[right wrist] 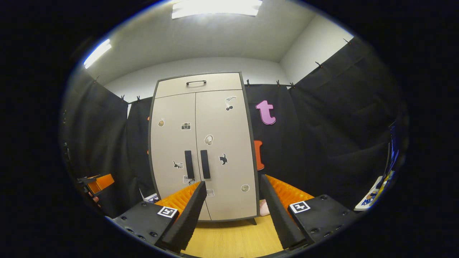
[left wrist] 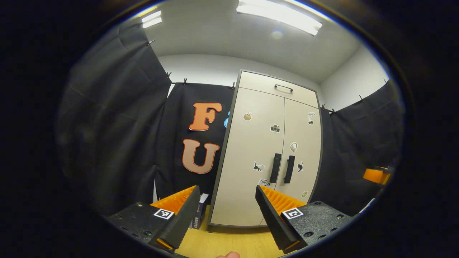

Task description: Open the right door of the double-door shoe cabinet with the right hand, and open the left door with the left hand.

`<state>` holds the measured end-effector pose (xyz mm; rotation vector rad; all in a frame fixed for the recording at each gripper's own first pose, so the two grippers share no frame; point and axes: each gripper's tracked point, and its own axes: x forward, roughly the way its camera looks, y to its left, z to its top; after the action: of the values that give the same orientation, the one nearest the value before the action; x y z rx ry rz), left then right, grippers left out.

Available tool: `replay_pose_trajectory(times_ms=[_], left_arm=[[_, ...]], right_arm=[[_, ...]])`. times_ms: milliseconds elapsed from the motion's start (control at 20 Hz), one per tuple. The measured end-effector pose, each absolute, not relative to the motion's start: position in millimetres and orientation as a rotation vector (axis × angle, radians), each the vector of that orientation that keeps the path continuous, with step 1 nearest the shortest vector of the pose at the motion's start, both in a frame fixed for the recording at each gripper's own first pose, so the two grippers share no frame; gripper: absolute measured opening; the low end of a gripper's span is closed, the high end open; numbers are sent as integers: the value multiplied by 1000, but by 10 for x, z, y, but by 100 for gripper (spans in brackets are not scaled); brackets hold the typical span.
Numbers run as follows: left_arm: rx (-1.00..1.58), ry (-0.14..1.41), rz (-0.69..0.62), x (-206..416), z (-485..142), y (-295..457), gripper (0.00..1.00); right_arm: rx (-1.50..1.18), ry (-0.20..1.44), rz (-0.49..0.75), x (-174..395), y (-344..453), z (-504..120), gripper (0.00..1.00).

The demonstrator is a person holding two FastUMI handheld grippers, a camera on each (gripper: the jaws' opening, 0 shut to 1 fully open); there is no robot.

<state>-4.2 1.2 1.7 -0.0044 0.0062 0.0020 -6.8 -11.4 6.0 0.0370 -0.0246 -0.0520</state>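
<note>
Opening stage, before any contact. My left gripper [left wrist: 227, 208] and my right gripper [right wrist: 233, 204] both stand wide, holding nothing, their orange-ribbed black fingers parted. The tall beige double-door shoe cabinet with a dark frame [left wrist: 267, 150] stands well ahead of both, both doors shut, on the pale wooden floor [left wrist: 229, 240]. The black vertical bar handle of the right door [right wrist: 204, 164] lies ahead and slightly left of my right gripper; the matching handle of the left door [left wrist: 275, 167] lies ahead and right of my left gripper. I judge the approach is in hand: next, the right gripper must advance and close across its handle. The left gripper view shows my other gripper [left wrist: 374, 175] far right; the right gripper view shows the cabinet more squarely, with an orange gripper [right wrist: 98, 182] at far left.
</note>
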Motion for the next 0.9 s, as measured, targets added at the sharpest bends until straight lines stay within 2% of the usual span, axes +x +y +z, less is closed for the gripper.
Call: replay_pose_trajectory(times_ms=[600, 900], left_arm=[[-15, -4, 6, -70, 9, 37, 94], [-46, 11, 45, -140, -81, 115, 94]], right_arm=[[9, -13, -8, 22, 91, 143, 98], [-48, -4, 27, 568, 235, 272, 98]])
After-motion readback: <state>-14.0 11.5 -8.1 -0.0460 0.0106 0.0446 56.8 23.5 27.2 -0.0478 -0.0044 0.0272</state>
